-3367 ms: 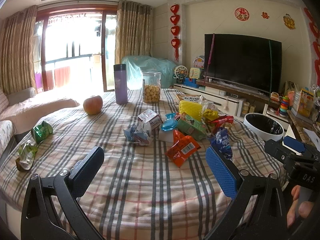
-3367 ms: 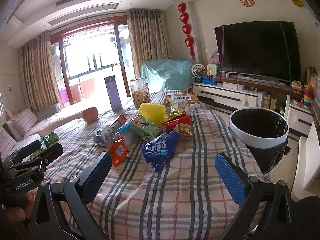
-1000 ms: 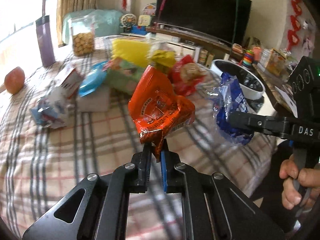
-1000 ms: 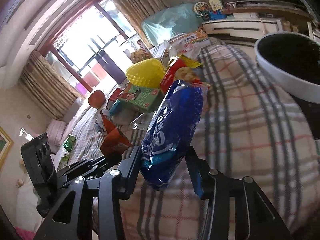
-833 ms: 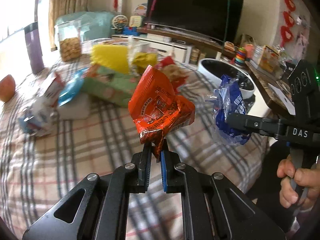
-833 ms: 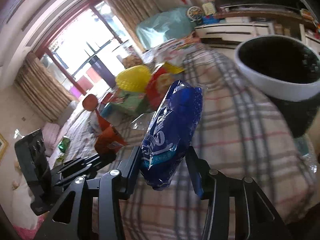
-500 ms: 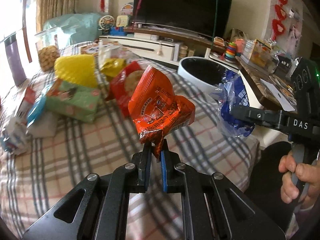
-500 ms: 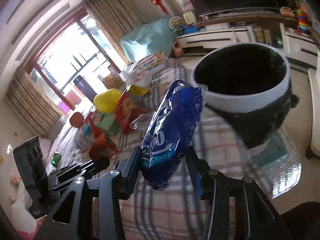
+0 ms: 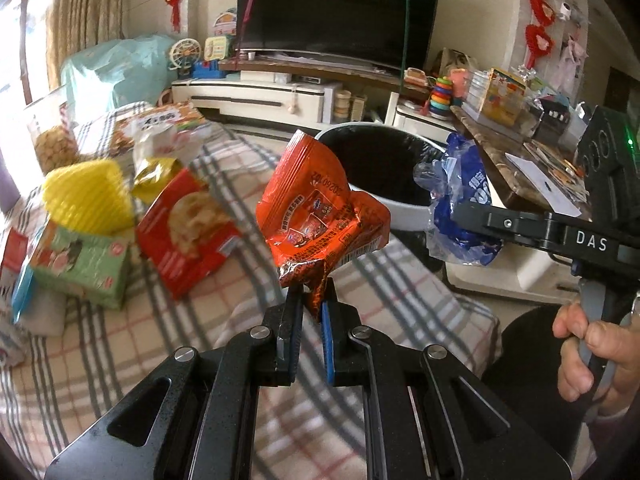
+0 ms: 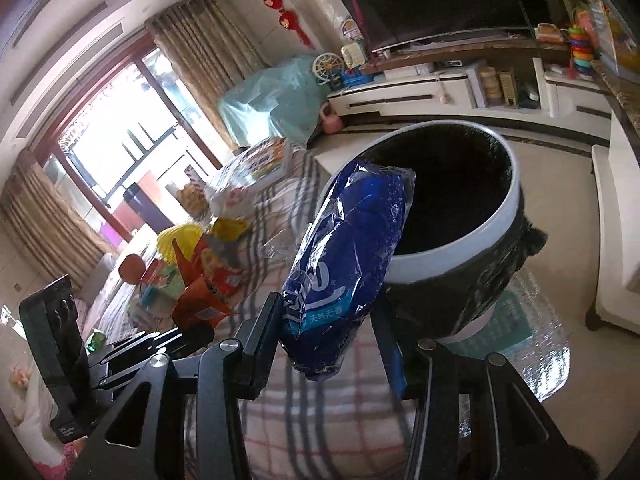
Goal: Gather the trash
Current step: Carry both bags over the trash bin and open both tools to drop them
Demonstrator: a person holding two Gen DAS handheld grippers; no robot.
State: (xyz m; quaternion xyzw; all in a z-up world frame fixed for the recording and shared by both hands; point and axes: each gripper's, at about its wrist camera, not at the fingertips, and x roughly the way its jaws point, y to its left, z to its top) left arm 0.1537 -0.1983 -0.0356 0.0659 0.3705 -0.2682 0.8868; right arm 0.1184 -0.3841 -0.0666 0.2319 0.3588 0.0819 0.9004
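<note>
Your left gripper pinches the orange wrapper by its corner; your right gripper clamps the blue packet near the bin. Neither is dropped in yet, and several wrappers remain on the table.

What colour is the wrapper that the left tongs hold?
Orange-red wrapper, clearest in the left wrist view.

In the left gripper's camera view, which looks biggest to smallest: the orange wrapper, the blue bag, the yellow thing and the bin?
As they look there:
1. Bin, though partly hidden.
2. Orange wrapper, enlarged by nearness.
3. Yellow thing and blue bag: too alike to rank; the bag is partly hidden.
</note>
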